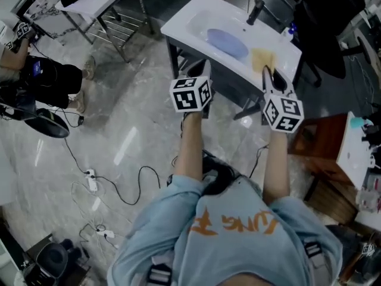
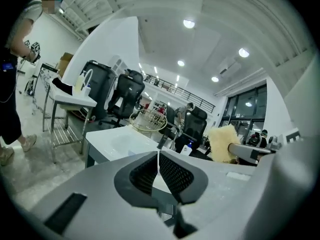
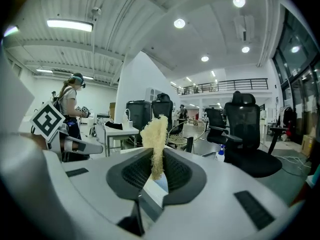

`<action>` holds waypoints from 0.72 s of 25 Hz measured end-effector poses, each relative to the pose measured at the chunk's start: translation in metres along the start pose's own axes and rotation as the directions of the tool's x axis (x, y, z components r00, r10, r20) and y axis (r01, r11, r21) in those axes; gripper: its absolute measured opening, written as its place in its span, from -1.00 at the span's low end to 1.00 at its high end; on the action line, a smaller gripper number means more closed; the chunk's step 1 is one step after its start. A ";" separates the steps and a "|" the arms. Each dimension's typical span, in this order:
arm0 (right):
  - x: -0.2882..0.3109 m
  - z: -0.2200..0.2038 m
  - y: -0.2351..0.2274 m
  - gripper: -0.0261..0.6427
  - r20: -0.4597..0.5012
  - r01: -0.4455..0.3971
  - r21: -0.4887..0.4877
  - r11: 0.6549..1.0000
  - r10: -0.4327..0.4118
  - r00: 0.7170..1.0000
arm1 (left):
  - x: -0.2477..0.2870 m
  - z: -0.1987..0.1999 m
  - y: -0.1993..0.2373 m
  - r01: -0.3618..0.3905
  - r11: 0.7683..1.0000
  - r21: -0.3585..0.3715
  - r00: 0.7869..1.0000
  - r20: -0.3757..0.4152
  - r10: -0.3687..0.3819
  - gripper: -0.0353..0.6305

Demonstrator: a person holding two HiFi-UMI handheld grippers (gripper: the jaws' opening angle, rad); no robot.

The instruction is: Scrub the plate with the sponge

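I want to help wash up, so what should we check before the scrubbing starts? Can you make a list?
1. Sponge gripped by the right hand-held gripper: ok, jaws shut on it.
2. Plate lying in the sink: ok.
3. Sponge touching the plate: not ok, it is held in the air, short of the plate.
4. Left hand-held gripper empty: ok, jaws shut with nothing between them.
5. Plate or sponge wet: cannot tell.
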State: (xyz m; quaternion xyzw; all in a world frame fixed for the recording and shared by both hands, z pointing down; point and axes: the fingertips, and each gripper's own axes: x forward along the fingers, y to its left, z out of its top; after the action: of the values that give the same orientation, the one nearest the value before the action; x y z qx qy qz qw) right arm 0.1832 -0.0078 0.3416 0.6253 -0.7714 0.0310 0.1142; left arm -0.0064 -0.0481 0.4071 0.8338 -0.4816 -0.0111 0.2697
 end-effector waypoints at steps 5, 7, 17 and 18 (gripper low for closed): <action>0.080 -0.001 -0.021 -0.75 -0.058 0.043 0.014 0.999 -0.042 0.997 | 0.079 0.011 0.042 -0.025 0.990 0.135 0.989 -0.140 0.044 -0.88; 0.106 -0.002 -0.030 -0.75 -0.074 0.058 0.023 0.998 -0.057 0.996 | 0.106 0.011 0.052 -0.013 0.987 0.159 0.981 -0.189 0.043 -0.88; 0.142 -0.045 -0.079 -0.75 -0.182 0.162 0.088 0.983 -0.144 0.973 | 0.178 -0.027 0.063 0.062 0.971 0.232 0.934 -0.355 0.025 -0.88; 0.145 -0.049 -0.087 -0.75 -0.184 0.171 0.094 0.981 -0.152 0.971 | 0.185 -0.028 0.063 0.055 0.974 0.220 0.933 -0.360 0.029 -0.88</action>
State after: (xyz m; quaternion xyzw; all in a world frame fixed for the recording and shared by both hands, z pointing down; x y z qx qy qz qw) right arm 0.2466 -0.1563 0.4119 0.6861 -0.7019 0.1188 0.1498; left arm 0.0505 -0.2104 0.5051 0.8501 -0.4165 0.1952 0.2566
